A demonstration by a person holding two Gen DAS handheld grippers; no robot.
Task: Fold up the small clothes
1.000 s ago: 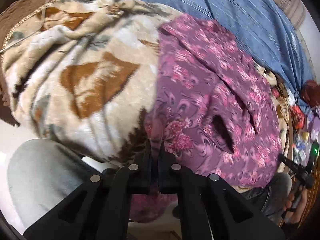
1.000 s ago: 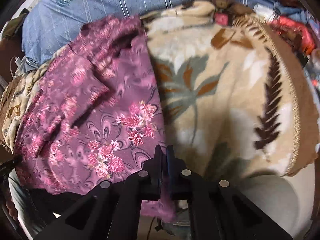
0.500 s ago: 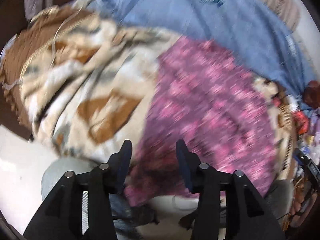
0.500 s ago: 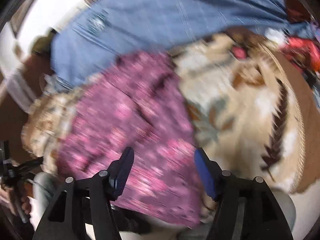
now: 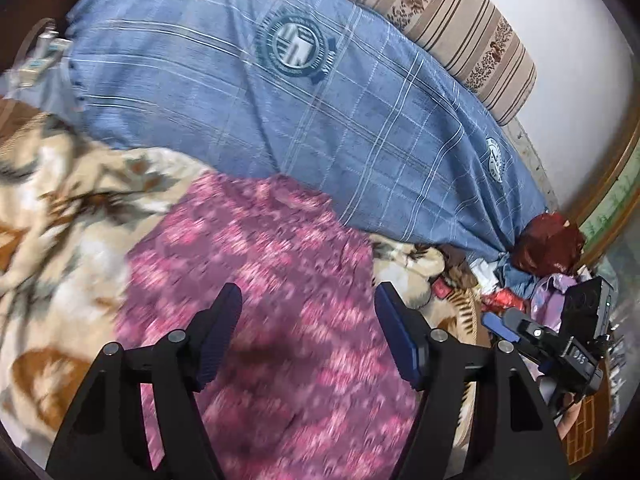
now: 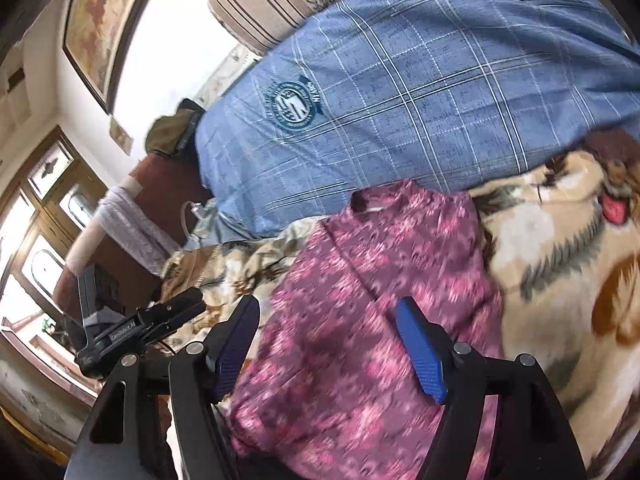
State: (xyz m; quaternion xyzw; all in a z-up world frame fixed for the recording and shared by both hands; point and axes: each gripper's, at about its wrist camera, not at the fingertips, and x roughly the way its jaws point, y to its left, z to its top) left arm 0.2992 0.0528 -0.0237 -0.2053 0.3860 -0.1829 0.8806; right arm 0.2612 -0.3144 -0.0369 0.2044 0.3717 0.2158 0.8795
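Note:
A small purple garment with pink flowers [image 5: 260, 280] lies spread on a beige and brown patterned blanket [image 5: 60, 220]. My left gripper [image 5: 308, 304] is open and empty, held above the garment's near part. In the right wrist view the same garment [image 6: 380, 280] lies with its neck opening at the far end. My right gripper [image 6: 328, 316] is open and empty above it. Each view shows the other gripper at its edge: the right one [image 5: 560, 344] and the left one [image 6: 132, 332]. Both views are blurred by motion.
A blue checked sheet with round emblems [image 5: 300, 92] covers the bed beyond the garment. A striped bolster [image 5: 460, 28] lies against the wall. A pile of mixed clothes [image 5: 548, 248] sits at the right. A wooden window frame [image 6: 48, 216] stands at the left.
Both grippers were shut on the garment's near edge one second ago. They have let go, opened wide, and lifted back, so more of the bed shows.

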